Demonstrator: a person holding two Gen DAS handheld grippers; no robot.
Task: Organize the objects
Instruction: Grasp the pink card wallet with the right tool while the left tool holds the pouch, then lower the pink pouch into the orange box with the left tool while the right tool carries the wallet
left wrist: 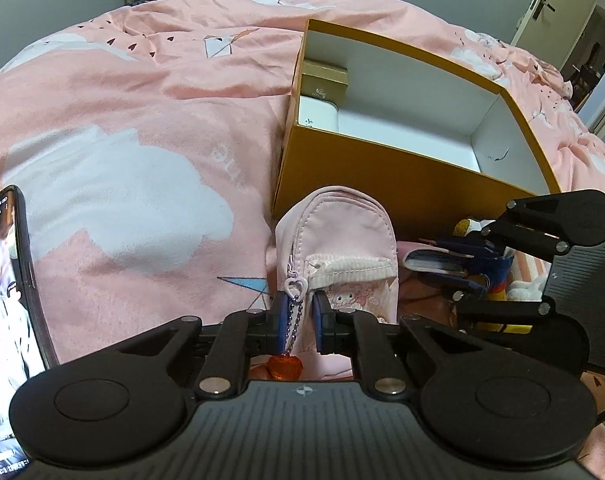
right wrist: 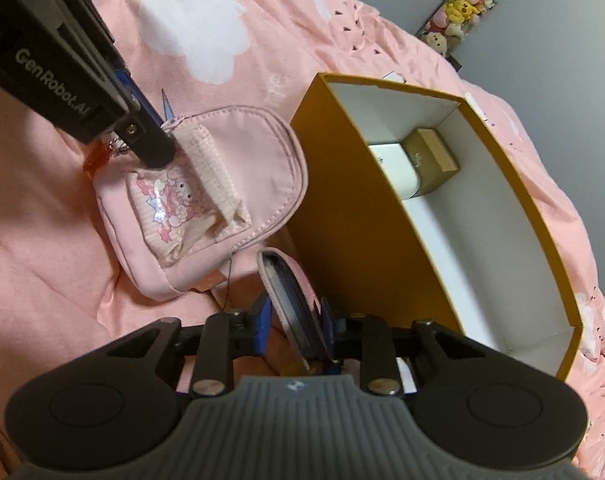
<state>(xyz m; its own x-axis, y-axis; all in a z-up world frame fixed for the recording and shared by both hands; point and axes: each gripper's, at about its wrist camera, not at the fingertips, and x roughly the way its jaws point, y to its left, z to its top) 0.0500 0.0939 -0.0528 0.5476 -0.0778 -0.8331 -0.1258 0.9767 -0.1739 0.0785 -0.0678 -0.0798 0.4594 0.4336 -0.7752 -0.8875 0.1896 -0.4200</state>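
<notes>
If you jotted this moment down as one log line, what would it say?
left gripper: shut on pink pouch | right gripper: around card holder, grip unclear | box: open, two small boxes inside

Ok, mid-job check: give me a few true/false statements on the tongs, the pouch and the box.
1. The left tongs are shut on the pink pouch. True.
2. The yellow box is empty. False: a gold box and a white case sit at one end.
3. The right tongs have a flat card holder between them. True.
4. The pouch lies inside the yellow box. False: it is on the pink bedspread, beside the box.
</notes>
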